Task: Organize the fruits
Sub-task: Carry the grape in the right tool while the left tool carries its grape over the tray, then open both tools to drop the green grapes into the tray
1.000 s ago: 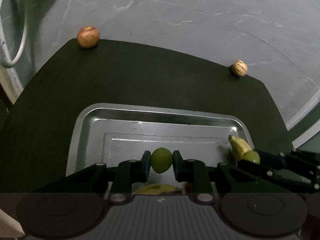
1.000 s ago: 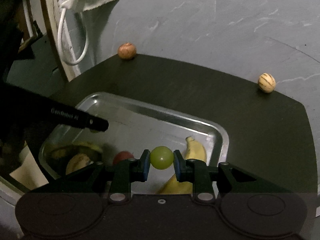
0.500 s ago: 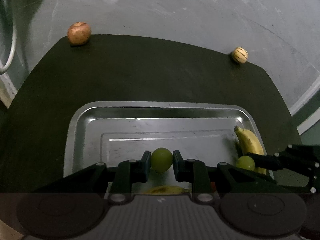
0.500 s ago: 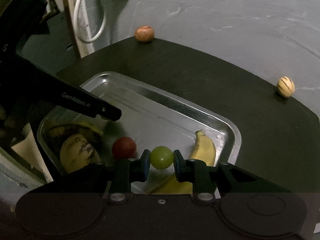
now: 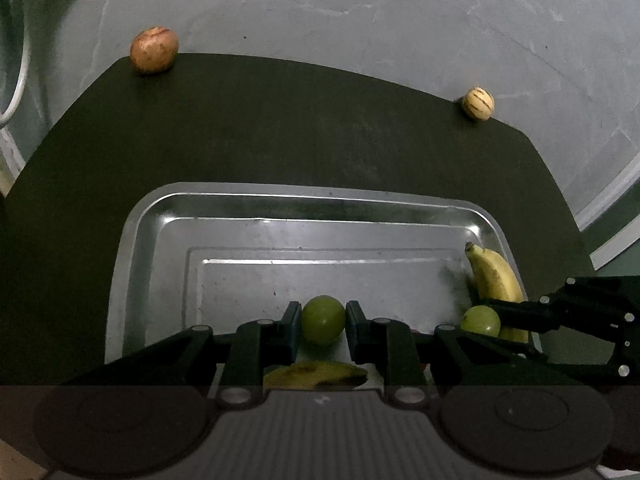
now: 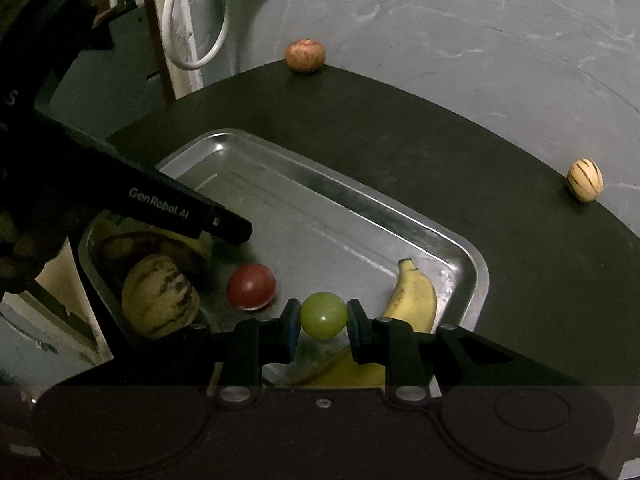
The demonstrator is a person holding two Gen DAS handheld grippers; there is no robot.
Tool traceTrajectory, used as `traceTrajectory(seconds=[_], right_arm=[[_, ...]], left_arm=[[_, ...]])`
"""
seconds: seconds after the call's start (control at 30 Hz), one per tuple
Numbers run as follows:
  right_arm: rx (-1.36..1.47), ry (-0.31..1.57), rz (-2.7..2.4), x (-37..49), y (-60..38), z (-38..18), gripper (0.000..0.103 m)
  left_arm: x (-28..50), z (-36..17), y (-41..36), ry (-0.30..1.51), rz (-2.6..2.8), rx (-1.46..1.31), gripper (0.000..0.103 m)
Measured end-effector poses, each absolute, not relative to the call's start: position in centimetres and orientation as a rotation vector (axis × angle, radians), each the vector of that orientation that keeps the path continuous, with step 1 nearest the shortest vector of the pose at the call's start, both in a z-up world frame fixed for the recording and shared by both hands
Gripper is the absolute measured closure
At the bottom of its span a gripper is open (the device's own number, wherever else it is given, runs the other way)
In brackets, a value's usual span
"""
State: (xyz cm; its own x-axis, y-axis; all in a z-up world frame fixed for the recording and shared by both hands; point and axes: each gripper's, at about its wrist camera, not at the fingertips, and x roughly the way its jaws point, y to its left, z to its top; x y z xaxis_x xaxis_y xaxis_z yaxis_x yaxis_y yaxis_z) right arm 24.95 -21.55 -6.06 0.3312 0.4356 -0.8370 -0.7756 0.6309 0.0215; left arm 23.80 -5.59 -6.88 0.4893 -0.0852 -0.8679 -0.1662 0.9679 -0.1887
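Left claw (image 5: 323,318) grips green fruit (image 5: 323,319) | right claw (image 6: 323,316) grips green ball (image 6: 323,315) | tray (image 5: 280,208) far half seemingly bare

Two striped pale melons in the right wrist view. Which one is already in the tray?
The larger striped melon, lying in the metal tray's near left corner beside the red fruit. The smaller striped melon sits out on the dark table's far edge.

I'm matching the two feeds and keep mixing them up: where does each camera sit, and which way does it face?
Left wrist: on the left gripper, looking steeply down onto the tray; its fingers clamp a green fruit, and the right gripper enters at right.
Right wrist: on the right gripper, looking down on the tray at an angle; its fingers clamp another green fruit, left gripper at left.
Shared: tray, banana, brown fruit, striped fruit.
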Motion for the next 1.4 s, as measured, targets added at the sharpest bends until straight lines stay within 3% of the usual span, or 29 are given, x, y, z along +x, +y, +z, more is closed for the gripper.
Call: traceTrajectory(seconds=[0.53, 1.4], right_arm=[[-0.556, 0.962, 0.858, 24.7, -19.5, -7.2, 0.077], [-0.505, 0.956, 0.77, 24.3, -19.7, -7.4, 0.073]], left_arm=[[23.3, -7.6, -3.9, 1.011, 0.099, -0.393, 0.077], [23.9, -7.4, -4.9, 1.05, 0.048, -0.307, 0.077]])
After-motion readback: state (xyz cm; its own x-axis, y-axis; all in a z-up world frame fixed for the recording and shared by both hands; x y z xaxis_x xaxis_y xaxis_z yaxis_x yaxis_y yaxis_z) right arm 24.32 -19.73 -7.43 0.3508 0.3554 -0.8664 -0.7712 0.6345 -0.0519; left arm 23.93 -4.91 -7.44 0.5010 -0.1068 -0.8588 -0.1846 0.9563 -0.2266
